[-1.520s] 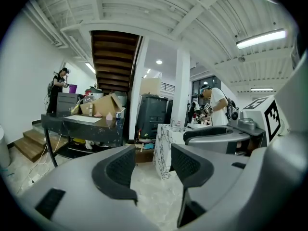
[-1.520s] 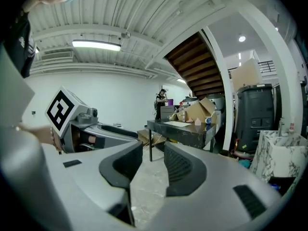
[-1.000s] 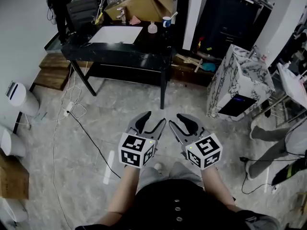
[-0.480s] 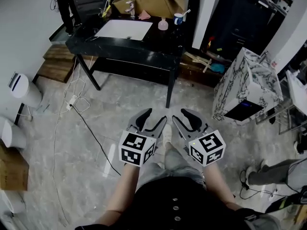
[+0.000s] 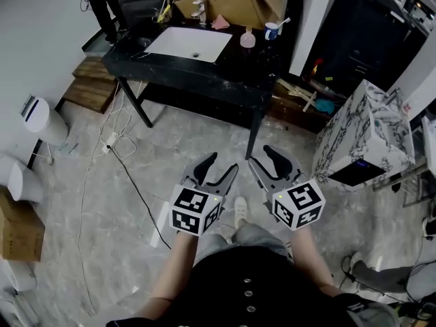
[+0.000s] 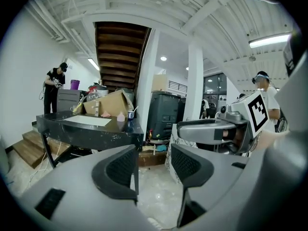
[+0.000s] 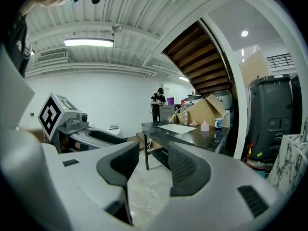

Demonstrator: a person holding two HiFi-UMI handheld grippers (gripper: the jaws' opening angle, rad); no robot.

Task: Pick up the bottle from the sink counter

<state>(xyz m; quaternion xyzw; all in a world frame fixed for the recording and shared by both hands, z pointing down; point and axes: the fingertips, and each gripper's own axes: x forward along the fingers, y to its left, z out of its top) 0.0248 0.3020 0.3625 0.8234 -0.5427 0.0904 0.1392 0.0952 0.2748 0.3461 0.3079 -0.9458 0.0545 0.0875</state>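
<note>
Currently, both hand-held grippers are held side by side above the floor (image 5: 102,237), well apart from the black desk (image 5: 225,67) at the far side. The left hand-held gripper (image 5: 222,165) is seen with its jaws apart and nothing between them. The right hand-held gripper (image 5: 261,158) has jaws that have just been opening, and nothing is caught between them. The pink bottle (image 5: 247,39) is found upright on the desk, right of the white sink basin (image 5: 189,44), near a cup (image 5: 272,30) and a cardboard box (image 5: 235,2).

Pale floor (image 5: 191,135), perhaps marble — white wall (image 5: 34,39), wooden steps (image 5: 85,92)
</note>
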